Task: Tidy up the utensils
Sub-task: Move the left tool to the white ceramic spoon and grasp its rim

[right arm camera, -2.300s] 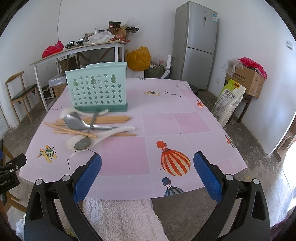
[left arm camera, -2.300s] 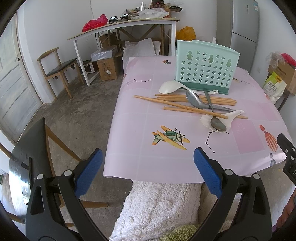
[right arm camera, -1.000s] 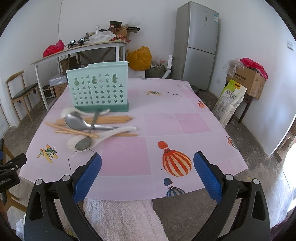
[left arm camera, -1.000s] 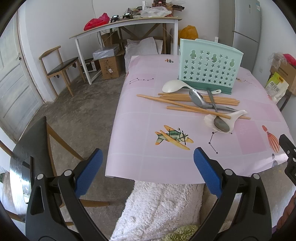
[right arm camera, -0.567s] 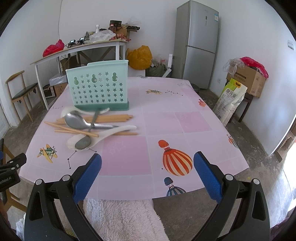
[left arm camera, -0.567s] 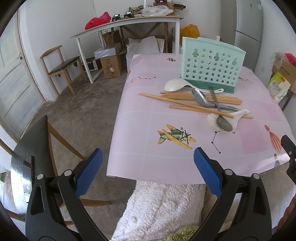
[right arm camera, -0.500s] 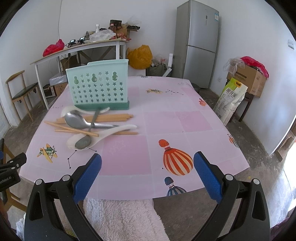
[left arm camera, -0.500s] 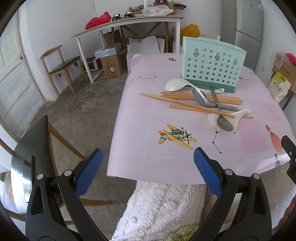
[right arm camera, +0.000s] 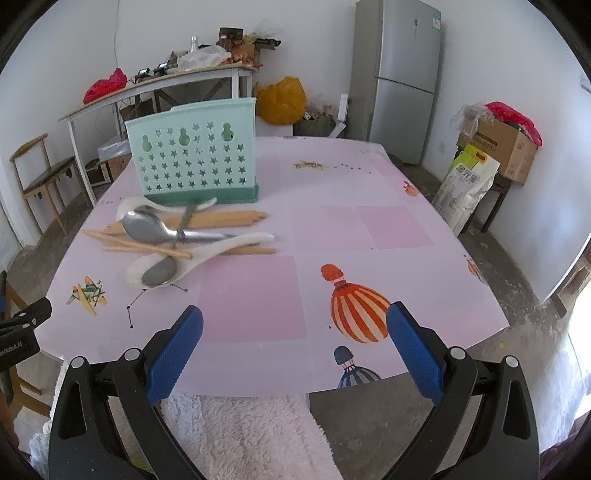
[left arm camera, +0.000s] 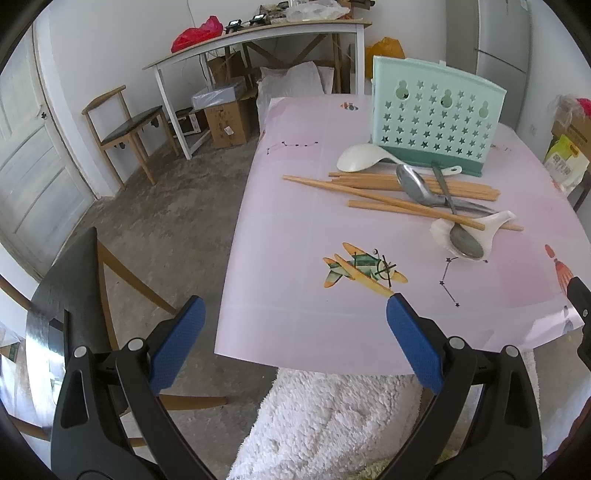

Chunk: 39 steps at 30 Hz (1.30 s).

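A mint-green utensil holder [left arm camera: 436,118] [right arm camera: 194,162] with star cut-outs stands upright on the pink table [left arm camera: 295,229] [right arm camera: 369,258]. In front of it lies a pile: wooden chopsticks [left arm camera: 384,188] [right arm camera: 221,218], two metal spoons [left arm camera: 417,186] [right arm camera: 147,226], and two white ceramic spoons [left arm camera: 360,158] [right arm camera: 207,251]. The smaller metal spoon's bowl rests in the nearer white spoon. My left gripper [left arm camera: 293,321] hovers open at the table's near left corner. My right gripper [right arm camera: 295,328] hovers open over the near edge, well short of the pile. Both hold nothing.
A dark wooden chair [left arm camera: 70,280] stands close at the left. White fluffy fabric [right arm camera: 251,435] lies below the table's near edge. Behind are a long white table [left arm camera: 258,33], another chair [left arm camera: 125,122], a fridge [right arm camera: 402,77], and boxes and bags [right arm camera: 495,147] at the right.
Both grippers have drifted slightly forward toward the table, so the holder and utensil pile look a little nearer. Nothing on the table has moved.
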### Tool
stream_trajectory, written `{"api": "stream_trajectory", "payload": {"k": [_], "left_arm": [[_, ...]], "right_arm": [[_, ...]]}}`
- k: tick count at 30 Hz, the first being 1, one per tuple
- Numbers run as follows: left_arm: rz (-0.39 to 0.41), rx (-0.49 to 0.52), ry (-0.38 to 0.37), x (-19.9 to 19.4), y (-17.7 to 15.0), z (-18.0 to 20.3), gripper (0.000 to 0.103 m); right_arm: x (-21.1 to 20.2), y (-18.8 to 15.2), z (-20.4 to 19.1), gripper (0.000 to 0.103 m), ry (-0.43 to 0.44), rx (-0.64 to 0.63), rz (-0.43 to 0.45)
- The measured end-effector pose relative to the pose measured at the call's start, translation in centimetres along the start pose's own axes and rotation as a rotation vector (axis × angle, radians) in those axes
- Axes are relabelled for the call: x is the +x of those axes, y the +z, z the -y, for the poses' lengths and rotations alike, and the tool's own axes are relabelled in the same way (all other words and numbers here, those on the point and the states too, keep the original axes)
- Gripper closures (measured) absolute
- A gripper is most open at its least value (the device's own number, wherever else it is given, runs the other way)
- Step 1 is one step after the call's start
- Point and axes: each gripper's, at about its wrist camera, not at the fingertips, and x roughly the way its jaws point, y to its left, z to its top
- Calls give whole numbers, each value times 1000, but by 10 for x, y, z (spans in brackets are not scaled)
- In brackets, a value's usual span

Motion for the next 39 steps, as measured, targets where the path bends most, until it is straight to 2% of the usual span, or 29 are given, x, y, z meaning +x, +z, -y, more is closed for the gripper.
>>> {"api": "stream_trajectory", "payload": {"k": [4,10,19,23,26,29,31,32,34,36,37,39], "left_arm": [[-18,13,-35,7,1,0,8],[-28,7,-190,22,9,3,8],[54,-122,-387,37,25,-7,8],[63,-134,-420,47,36,-10,8],[106,-130,-446,49,47,-12,8],[96,-115,-484,56,56,-9,9],[69,-107,-528,60,57,-4,13],[45,-99,-562,63,57,1,23],[-15,-92,-623,69,55,9,31],[-73,-102,-685,76,52,19,45],[-110,-121,-719,80,51,23,47],[-185,-168,-777,88,48,30,59]], "right_arm": [[7,-1,-1,6,13,-6,-10],[16,4,-5,6,53,-44,29],[32,21,-13,6,160,-97,86],[37,35,-23,6,213,-109,115],[41,43,-31,6,273,-117,119],[46,47,-40,6,336,-130,108],[46,45,-43,6,355,-133,109],[47,45,-43,6,360,-130,110],[49,44,-38,6,359,-115,106],[55,45,-32,6,345,-96,96],[57,45,-26,6,337,-81,92],[60,45,-17,6,324,-60,85]]}}
